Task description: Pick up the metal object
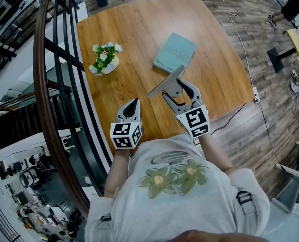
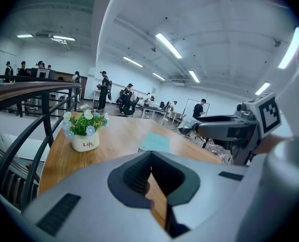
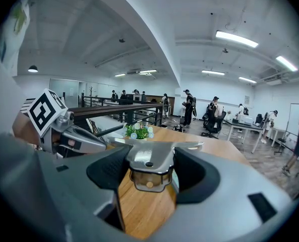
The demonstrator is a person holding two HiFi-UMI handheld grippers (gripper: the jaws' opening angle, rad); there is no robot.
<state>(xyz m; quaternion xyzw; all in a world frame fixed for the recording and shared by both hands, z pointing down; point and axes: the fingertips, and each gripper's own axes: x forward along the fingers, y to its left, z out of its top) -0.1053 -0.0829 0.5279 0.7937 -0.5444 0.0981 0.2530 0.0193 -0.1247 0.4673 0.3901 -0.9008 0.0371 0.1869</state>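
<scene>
The metal object (image 1: 165,81) is a flat, shiny blade on a clear amber stub. My right gripper (image 1: 177,88) is shut on it and holds it in the air over the near part of the wooden table (image 1: 134,29). In the right gripper view the metal object (image 3: 149,158) sits clamped between the dark pads, its blade lying crosswise beyond the right gripper (image 3: 149,169). My left gripper (image 1: 132,104) hovers at the table's near edge, left of the right one, shut with nothing in it. The left gripper (image 2: 150,159) shows its jaws meeting at the tip in its own view.
A small white pot of flowers (image 1: 105,59) stands at the table's left side, and a teal notebook (image 1: 175,52) lies toward the far right. A dark railing (image 1: 58,59) runs along the table's left edge. A cable (image 1: 235,116) trails on the floor at right. People (image 3: 189,106) stand far off.
</scene>
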